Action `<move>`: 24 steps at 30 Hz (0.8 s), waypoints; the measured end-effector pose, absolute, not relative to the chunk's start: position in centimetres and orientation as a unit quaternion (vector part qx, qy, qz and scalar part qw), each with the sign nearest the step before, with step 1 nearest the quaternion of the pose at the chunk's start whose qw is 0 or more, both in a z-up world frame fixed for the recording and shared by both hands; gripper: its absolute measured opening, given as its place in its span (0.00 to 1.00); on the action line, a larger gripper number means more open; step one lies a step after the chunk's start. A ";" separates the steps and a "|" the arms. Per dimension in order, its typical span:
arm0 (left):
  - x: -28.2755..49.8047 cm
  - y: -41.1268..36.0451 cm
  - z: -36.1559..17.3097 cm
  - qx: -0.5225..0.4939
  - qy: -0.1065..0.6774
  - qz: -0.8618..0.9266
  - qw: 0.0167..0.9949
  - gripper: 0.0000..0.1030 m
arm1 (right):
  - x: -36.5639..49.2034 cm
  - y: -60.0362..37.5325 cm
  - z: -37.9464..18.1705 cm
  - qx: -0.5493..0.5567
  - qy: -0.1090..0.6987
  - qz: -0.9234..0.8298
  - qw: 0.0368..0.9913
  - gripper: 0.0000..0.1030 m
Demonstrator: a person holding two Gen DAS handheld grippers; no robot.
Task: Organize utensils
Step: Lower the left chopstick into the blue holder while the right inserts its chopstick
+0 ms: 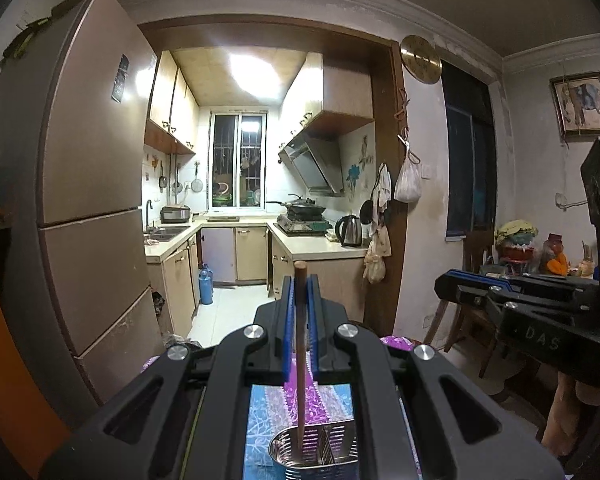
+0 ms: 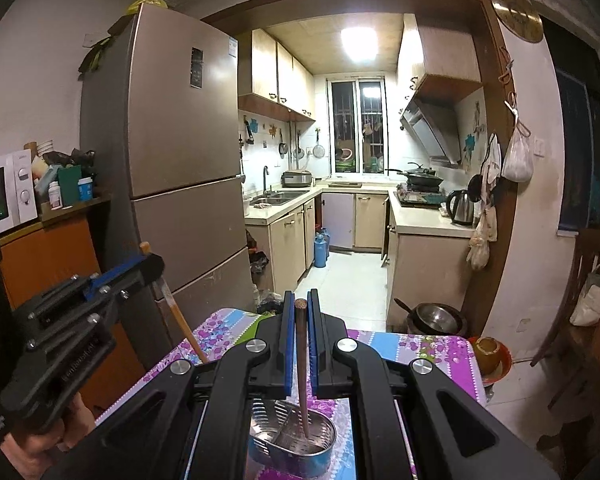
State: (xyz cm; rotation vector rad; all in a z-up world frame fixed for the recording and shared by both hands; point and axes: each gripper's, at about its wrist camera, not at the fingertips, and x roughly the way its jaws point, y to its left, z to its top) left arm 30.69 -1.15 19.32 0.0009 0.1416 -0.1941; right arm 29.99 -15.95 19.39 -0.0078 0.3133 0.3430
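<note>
My left gripper [image 1: 300,282] is shut on a light wooden chopstick [image 1: 301,360], held upright, its lower end inside a steel utensil holder [image 1: 320,454] on the floral tablecloth. My right gripper [image 2: 300,300] is shut on a darker wooden chopstick [image 2: 302,372], its lower end in the right compartment of the same divided holder [image 2: 292,436]. The left gripper also shows in the right wrist view [image 2: 148,264] with its chopstick [image 2: 180,320]. The right gripper shows in the left wrist view [image 1: 444,280].
A table with a purple and blue floral cloth [image 2: 420,352] holds the holder. A fridge [image 2: 172,160] stands left, a kitchen beyond. A bowl [image 2: 490,354] sits at the table's right corner. A metal pot [image 2: 436,318] is on the floor. Chairs [image 1: 476,280] stand to the right.
</note>
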 end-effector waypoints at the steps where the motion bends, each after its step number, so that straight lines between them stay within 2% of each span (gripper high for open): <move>1: 31.0 -1.0 19.2 0.000 0.073 -0.097 0.993 0.05 | 30.4 -15.9 19.1 -0.003 0.157 0.170 0.973 0.07; 18: 36.3 0.2 13.3 -0.001 0.145 -0.090 0.985 0.06 | 35.2 -15.6 12.4 0.005 0.214 0.161 0.963 0.07; 20: 36.5 0.2 13.1 0.001 0.148 -0.089 0.985 0.10 | 35.2 -15.7 12.3 0.006 0.213 0.159 0.964 0.07; 22: 36.5 0.4 13.0 0.001 0.148 -0.087 0.985 0.25 | 35.2 -15.8 12.3 0.007 0.213 0.160 0.964 0.07; 24: 36.2 0.7 13.1 -0.001 0.145 -0.083 0.986 0.31 | 35.1 -15.9 12.3 0.007 0.209 0.156 0.965 0.08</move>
